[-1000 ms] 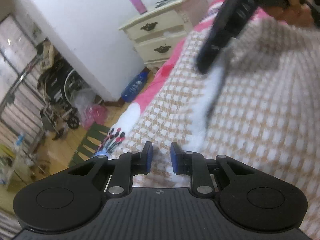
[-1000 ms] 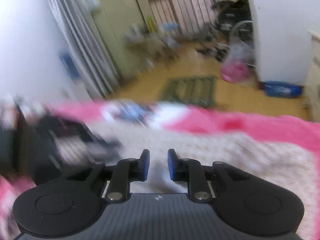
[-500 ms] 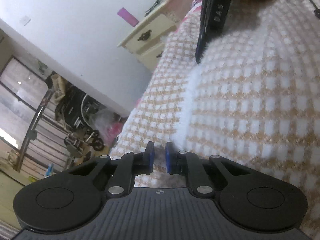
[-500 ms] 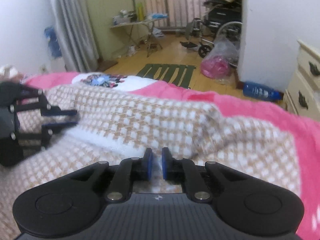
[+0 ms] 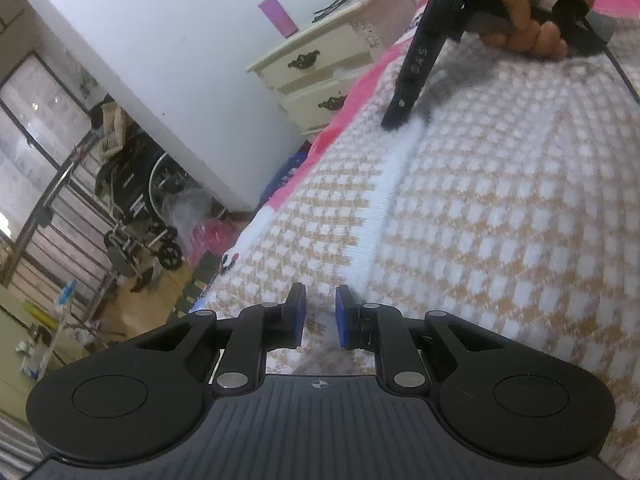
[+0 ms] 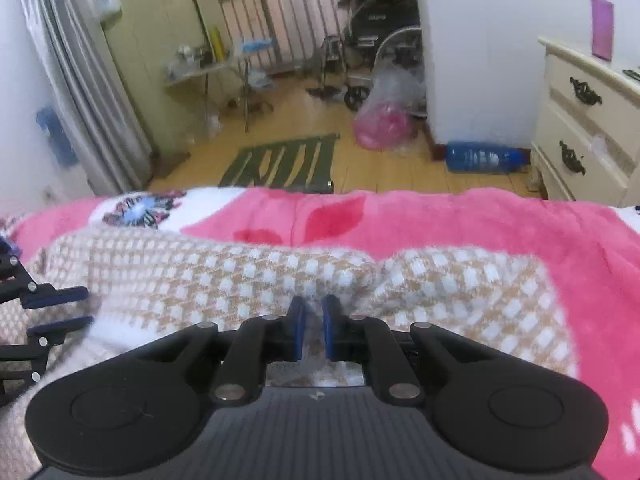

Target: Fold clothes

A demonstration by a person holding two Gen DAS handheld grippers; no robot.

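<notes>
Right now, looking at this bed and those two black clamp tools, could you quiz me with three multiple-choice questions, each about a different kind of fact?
1. Where does the blue bottle lie?
A. On the bed
B. On the wooden floor beside the cream dresser
C. On top of the dresser

2. What colours is the checked garment?
A. Tan and white
B. Green and black
C. Plain grey

3. How do the right gripper's jaws stand?
A. Wide open in the air
C. Shut on a bottle
B. Shut on the checked garment

Answers:
1 B, the bottle lies on its side on the floorboards, next to the dresser's foot.
2 A, tan and white squares cover it where it lies on the pink blanket.
3 B, the blue pads sit nearly together with the garment's fabric pinched between them.
</notes>
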